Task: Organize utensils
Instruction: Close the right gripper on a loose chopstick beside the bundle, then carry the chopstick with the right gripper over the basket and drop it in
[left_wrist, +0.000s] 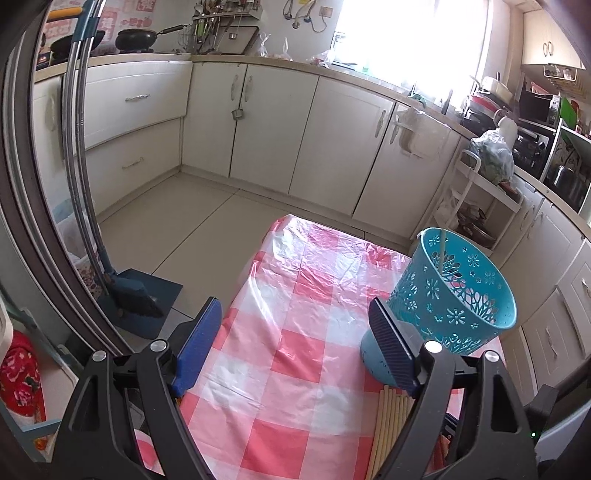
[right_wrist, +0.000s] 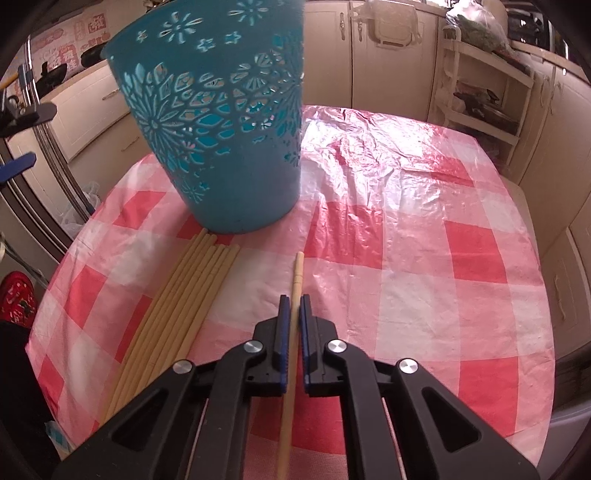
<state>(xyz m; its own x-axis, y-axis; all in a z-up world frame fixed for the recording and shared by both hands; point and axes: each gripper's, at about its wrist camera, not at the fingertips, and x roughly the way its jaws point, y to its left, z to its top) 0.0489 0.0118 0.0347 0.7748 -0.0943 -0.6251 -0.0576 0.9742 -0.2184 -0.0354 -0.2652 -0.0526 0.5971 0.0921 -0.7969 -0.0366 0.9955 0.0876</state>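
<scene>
Kitchen table under pink checked plastic cloth (right_wrist: 406, 258). One stick already inside teal perforated plastic basket (right_wrist: 221, 129); pale wooden chopstick bundle (right_wrist: 184, 306) before it, waiting. Right gripper (right_wrist: 294, 306) clamped on single chopstick (right_wrist: 297, 269); left gripper (left_wrist: 295, 332) agape, empty.

One teal basket (right_wrist: 221, 122) stands at 11 o'clock on the surface (right_wrist: 424, 258). About ten loose chopsticks (right_wrist: 184, 306) lie bundled at 8 o'clock. One single chopstick (right_wrist: 295, 288) at 6 o'clock; another chopstick in the basket (left_wrist: 441, 251).

Teal flower-cutout basket (right_wrist: 221, 122), pale tan chopsticks (right_wrist: 177, 306), red-and-white, perhaps pinkish, checked tablecloth (right_wrist: 406, 258)
</scene>
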